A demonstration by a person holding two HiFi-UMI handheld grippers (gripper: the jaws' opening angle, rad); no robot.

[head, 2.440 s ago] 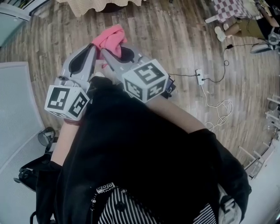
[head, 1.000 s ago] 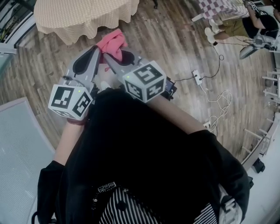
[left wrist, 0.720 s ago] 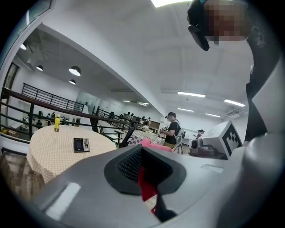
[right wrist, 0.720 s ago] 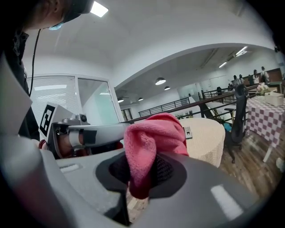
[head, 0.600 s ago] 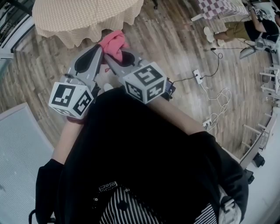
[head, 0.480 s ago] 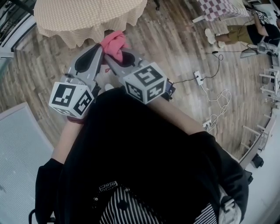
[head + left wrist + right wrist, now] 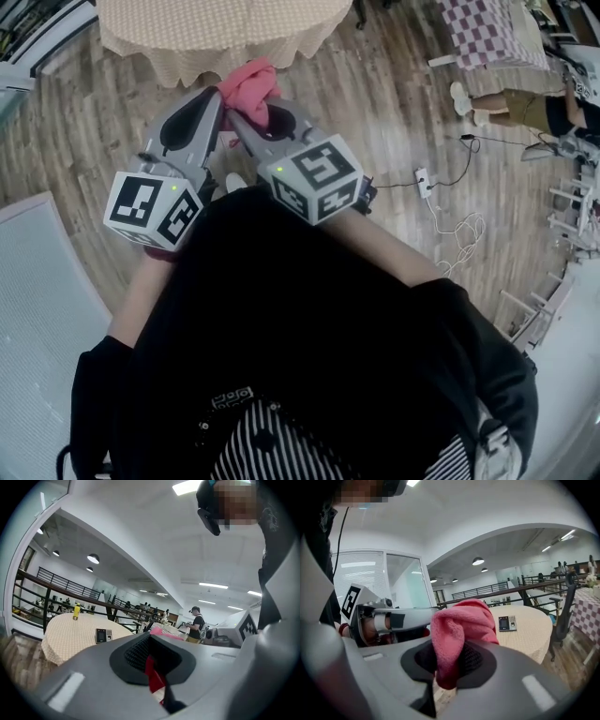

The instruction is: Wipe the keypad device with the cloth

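Note:
My right gripper (image 7: 255,111) is shut on a bunched pink cloth (image 7: 250,82), held close to my chest; in the right gripper view the cloth (image 7: 461,630) bulges up out of the jaws (image 7: 450,663). My left gripper (image 7: 214,99) sits just left of it, jaws together, with only a thin red sliver showing in the slit (image 7: 150,660). The keypad device (image 7: 507,623) lies flat on a round table with a beige checked cover (image 7: 216,28) ahead of me. It also shows in the left gripper view (image 7: 103,635). In the head view the keypad is hidden.
A yellow bottle (image 7: 76,611) stands on the table's far side. A chair (image 7: 565,616) is at the table's right. A power strip with cables (image 7: 424,180) lies on the wooden floor. A person sits at the right (image 7: 525,108); a white panel (image 7: 37,300) is left.
The round table has come further into the head view and nearer. Both grippers keep their pose at my chest, the pink cloth still in the right one.

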